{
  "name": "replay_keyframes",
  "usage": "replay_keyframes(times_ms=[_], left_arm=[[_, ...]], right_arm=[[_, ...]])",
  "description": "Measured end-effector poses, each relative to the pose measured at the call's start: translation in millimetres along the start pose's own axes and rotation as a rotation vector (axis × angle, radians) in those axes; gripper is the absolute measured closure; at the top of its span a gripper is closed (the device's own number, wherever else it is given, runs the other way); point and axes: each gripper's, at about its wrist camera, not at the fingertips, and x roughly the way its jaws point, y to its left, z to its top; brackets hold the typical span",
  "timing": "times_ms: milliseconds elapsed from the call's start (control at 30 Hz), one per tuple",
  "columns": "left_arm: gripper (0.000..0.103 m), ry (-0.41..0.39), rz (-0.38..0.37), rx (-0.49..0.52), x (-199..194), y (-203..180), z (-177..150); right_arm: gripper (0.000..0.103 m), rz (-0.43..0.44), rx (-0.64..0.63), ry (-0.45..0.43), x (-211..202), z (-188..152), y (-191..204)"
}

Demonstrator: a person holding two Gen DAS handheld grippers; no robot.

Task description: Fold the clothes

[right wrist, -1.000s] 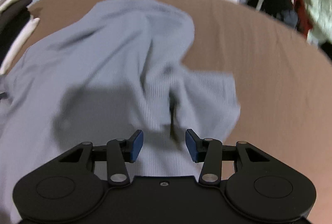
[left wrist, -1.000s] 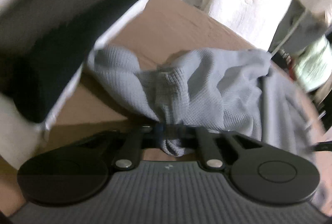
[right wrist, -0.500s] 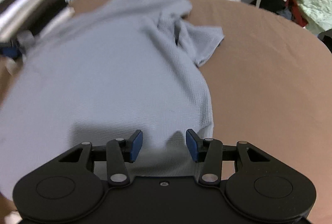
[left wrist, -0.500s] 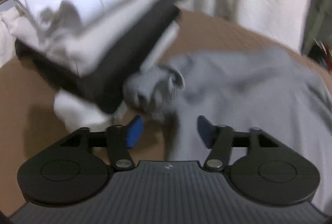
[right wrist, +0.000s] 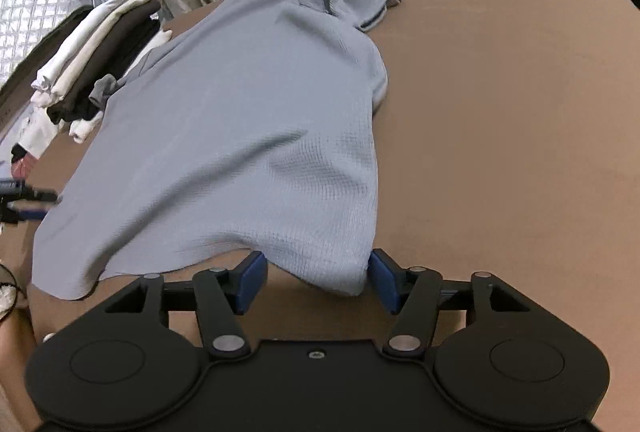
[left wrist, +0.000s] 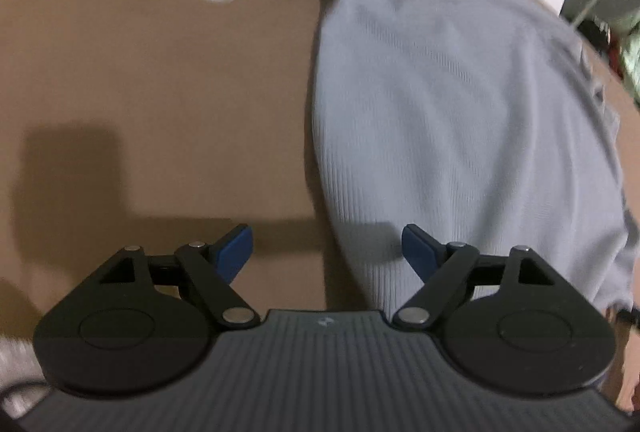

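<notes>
The brown counter ahead of my right tool carries a spread grey shirt; a folded stack of clothes lies far left, touching it.

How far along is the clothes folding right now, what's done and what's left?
Done: a stack of folded clothes sits at the table's far left edge. In hand: the grey shirt is spread out unfolded; the left gripper holds nothing, its jaws opening over the shirt's side edge, and the right gripper's jaws are opening around the hem corner. Left: every fold of this shirt, then stacking it.
</notes>
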Motion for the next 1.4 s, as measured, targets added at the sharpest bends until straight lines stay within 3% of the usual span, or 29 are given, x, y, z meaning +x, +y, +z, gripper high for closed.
replay_keyframes(times_ms=[67, 133, 167, 200, 233, 267, 367, 433, 500, 700, 800, 867, 967, 1000, 1067, 1167, 1300, 1400], left_arm=[[0.000, 0.061, -0.023, 0.033, 14.8, -11.4, -13.5], [0.001, 0.071, 0.057, 0.135, 26.2, -30.9, -25.6], [0.015, 0.046, 0.110, 0.182, 27.6, -41.2, -30.6], [0.045, 0.009, 0.144, 0.225, 24.7, -50.8, -35.3], [0.063, -0.014, 0.116, 0.231, 17.2, -54.4, -37.8], [0.100, -0.032, 0.070, 0.225, 8.6, -56.2, -39.6], [0.099, -0.099, 0.038, 0.156, -22.5, -52.0, -45.6], [0.100, -0.146, 0.040, 0.124, -43.6, -47.1, -52.4], [0.100, -0.144, 0.052, 0.108, -48.9, -45.8, -61.0], [0.100, -0.024, 0.261, 0.190, -6.7, -45.8, -87.2], [0.096, -0.024, 0.278, 0.197, -15.0, -41.8, -91.6], [0.091, -0.032, 0.276, 0.176, -28.6, -38.2, -86.1], [0.049, -0.069, 0.271, 0.152, -53.2, -40.1, -72.4], [0.045, -0.089, 0.259, 0.152, -63.3, -44.8, -67.1], [0.045, -0.121, 0.214, 0.166, -82.2, -57.7, -51.1], [0.043, -0.118, 0.162, 0.197, -109.0, -83.7, -18.4], [0.038, -0.086, 0.097, 0.242, -152.4, -131.7, 23.1], [0.032, -0.095, 0.131, 0.287, -186.2, -172.4, 49.6]], right_arm=[[0.037, 0.028, 0.037, -0.041, 8.5, 0.3, -2.8], [0.071, 0.047, 0.022, -0.065, 15.0, 6.0, 2.1], [0.093, 0.044, -0.008, -0.057, 16.9, 10.6, 7.8], [0.093, 0.029, -0.042, -0.062, 16.0, 15.2, 14.7], [0.093, 0.008, -0.084, -0.092, 9.0, 19.6, 23.2], [0.093, 0.009, -0.121, -0.129, -2.9, 23.1, 30.5], [0.093, 0.054, -0.119, -0.229, -54.5, 29.3, 37.4], [0.093, 0.086, -0.099, -0.245, -86.5, 24.1, 34.6], [0.093, 0.090, -0.089, -0.237, -102.4, 10.6, 30.7], [0.093, -0.034, -0.104, -0.023, -46.0, -31.9, 20.3], [0.093, -0.044, -0.143, 0.012, -33.6, -34.4, 23.9], [0.091, -0.014, -0.123, 0.003, -39.1, -25.4, 20.8], [0.083, 0.031, -0.093, -0.010, -47.4, -11.9, 16.1], [0.072, 0.049, -0.072, -0.026, -52.8, -6.7, 13.3], [0.061, 0.085, -0.004, -0.097, -70.9, 12.9, 9.1], [0.061, 0.105, 0.036, -0.159, -88.1, 57.8, 14.7], [0.060, 0.045, 0.035, -0.081, -93.5, 122.6, 43.4], [0.058, 0.111, 0.007, -0.001, -97.1, 170.2, 71.6]])
